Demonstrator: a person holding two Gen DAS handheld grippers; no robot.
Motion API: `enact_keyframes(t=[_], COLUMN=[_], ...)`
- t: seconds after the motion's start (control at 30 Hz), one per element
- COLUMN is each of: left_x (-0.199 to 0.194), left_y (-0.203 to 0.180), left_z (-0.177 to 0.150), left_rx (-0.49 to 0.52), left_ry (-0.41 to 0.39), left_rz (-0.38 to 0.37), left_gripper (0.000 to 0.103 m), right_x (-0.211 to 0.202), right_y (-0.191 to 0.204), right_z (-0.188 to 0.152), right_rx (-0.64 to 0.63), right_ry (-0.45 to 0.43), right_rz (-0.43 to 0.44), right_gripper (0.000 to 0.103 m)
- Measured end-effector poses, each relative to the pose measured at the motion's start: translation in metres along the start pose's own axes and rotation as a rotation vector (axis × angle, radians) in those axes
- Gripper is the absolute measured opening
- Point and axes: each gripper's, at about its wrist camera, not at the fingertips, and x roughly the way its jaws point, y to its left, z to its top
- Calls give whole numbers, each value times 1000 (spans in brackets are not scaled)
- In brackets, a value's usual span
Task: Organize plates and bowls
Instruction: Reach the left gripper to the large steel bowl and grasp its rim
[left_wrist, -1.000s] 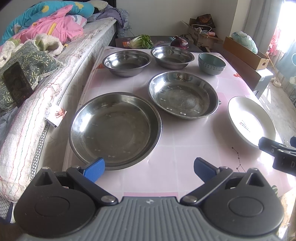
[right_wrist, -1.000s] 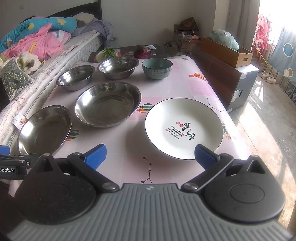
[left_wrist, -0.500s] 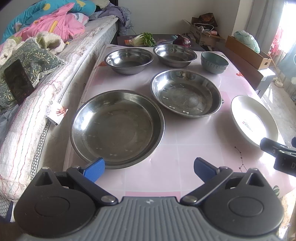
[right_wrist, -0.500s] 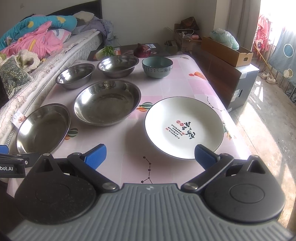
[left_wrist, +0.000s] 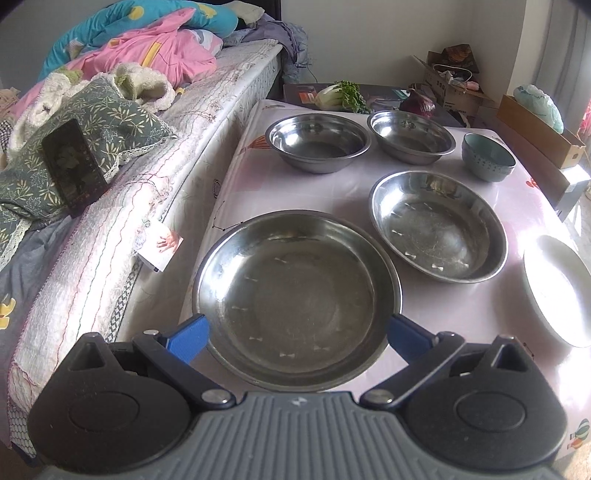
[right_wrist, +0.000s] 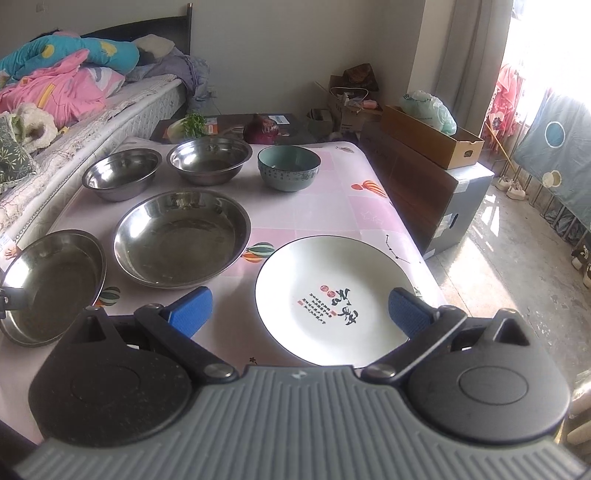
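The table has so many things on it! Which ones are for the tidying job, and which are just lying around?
For the job:
two wide steel plates
two steel bowls
teal bowl
white plate

Just lying around:
leafy greens
red cabbage
cardboard box
bedding
phone

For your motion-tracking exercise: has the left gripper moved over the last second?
Yes. The left gripper has advanced toward the nearest large steel plate; its blue fingers now flank the plate's near rim, closer than before.
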Motion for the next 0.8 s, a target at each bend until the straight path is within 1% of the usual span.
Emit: enact_keyframes(t=[0.07, 0.17, 0.2, 0.3, 0.43, 0.5, 0.63, 0.7, 0.8], left_x=[4, 9, 11, 18, 25, 30, 44, 53, 67], left_y=[7, 16, 19, 28, 38, 43, 55, 60, 64], left_z=[10, 24, 29, 46, 65, 74, 91, 101, 115], left_rx=[-13, -29, -35, -51, -64, -71, -105, -110, -96], left_ry=[-16, -37, -44, -67, -111, -138, -154, -161, -169], left_rz=[17, 27, 30, 37, 31, 17, -34, -32, -3], left_gripper=[103, 103, 103, 103, 103, 103, 103, 103, 103], right_x=[5, 11, 13, 19, 30, 38, 60, 74, 97], right_y=[1, -2, -3, -3, 12, 21, 38, 49, 65], right_z=[6, 21, 28, 44, 71, 87, 117, 130, 153], right_rx=[-16, -3, 8, 33, 0, -7, 0, -2, 1], right_ry=[-18, -54, -77, -147, -180, -199, -195, -188, -163], right_rz=[22, 144, 209, 312, 346, 378, 456, 490, 537], right_gripper=[102, 102, 102, 102, 102, 102, 102, 102, 102])
